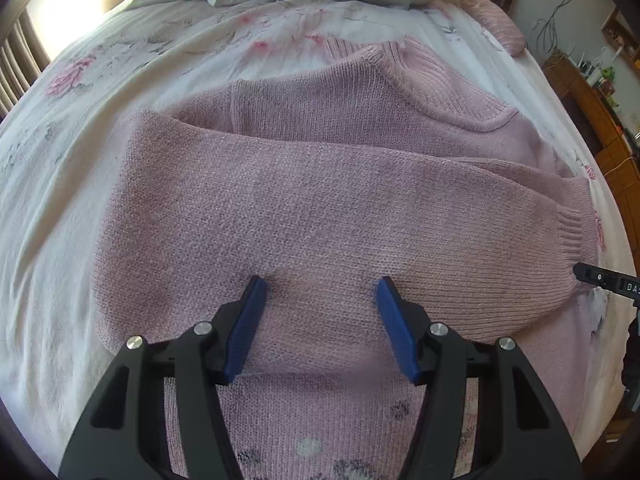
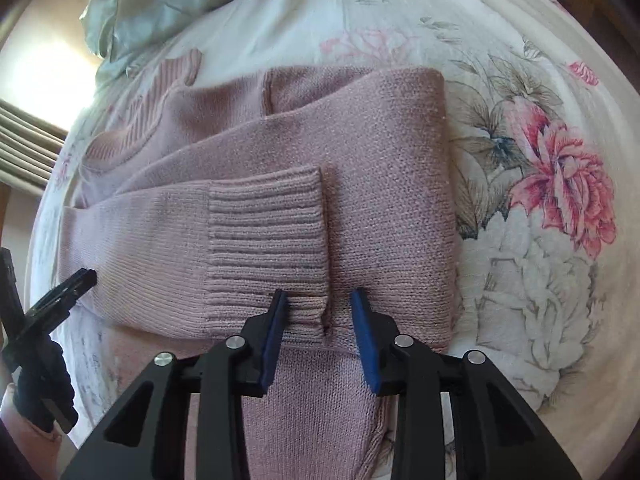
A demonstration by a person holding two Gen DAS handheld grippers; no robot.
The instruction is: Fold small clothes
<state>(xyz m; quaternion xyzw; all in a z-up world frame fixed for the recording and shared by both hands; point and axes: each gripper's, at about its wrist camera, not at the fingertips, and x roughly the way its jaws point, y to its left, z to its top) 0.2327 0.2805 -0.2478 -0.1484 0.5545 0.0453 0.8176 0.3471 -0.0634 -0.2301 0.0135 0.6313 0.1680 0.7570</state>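
The pink knit sweater [image 1: 320,200] lies flat on the bed [image 1: 60,208], both sleeves folded across the body; the ribbed cuff [image 2: 268,240] rests on top. Judged step: sleeves done, body fold pending. The left hand-held gripper [image 1: 320,292] stands wide and empty over the near sleeve. The right hand-held gripper [image 2: 318,304] stands part-open astride the cuff edge, gripping nothing. The next move calls for pinching the hem and lifting evenly; the soft, stretchy knit sags readily.

Dusty-pink knit sweater [image 1: 320,200] lies on white bedsheet [image 2: 520,280] printed with pink roses.
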